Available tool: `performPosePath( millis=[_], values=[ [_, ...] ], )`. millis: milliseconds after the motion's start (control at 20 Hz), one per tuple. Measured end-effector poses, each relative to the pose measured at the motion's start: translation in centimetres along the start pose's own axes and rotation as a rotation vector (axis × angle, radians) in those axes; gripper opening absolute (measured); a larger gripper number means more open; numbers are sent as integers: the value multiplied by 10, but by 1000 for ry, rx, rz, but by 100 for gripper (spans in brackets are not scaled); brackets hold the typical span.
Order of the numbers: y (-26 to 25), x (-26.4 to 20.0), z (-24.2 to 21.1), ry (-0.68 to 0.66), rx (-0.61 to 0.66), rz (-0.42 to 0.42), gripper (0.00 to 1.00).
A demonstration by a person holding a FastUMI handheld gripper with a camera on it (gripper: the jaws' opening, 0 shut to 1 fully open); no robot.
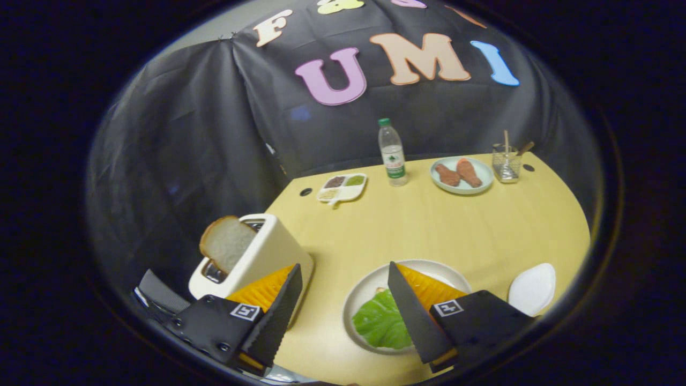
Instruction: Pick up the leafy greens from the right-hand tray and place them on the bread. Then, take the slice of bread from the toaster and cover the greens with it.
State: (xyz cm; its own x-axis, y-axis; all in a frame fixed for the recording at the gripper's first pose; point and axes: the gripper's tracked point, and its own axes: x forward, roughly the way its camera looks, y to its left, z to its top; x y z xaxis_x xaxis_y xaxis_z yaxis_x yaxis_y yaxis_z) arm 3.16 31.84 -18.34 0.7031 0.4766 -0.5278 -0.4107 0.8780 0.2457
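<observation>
Between my fingers, spread wide and holding nothing, lies bare table [429, 225]; my gripper [343, 300] hangs above it. Just right of that gap sits the white plate [370, 289] with the leafy greens [380, 321] on it, partly under my right finger. Left of the plate stands the toaster [268, 252], a slice of bread [226, 241] sticking up from its slot. Beyond the plate stands a water bottle [392, 153].
</observation>
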Motion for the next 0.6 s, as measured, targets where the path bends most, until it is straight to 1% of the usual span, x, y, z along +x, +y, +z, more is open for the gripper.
performPosePath(
  millis=[150,300,400,500,600],
  values=[
    [53,6,7,-10,-23,100,100],
    [105,11,11,-26,-95,195,100],
    [141,12,14,-45,-110,254,100],
    [165,18,10,-31,-110,279,100],
    [177,26,7,-20,-105,282,100]
  ],
)
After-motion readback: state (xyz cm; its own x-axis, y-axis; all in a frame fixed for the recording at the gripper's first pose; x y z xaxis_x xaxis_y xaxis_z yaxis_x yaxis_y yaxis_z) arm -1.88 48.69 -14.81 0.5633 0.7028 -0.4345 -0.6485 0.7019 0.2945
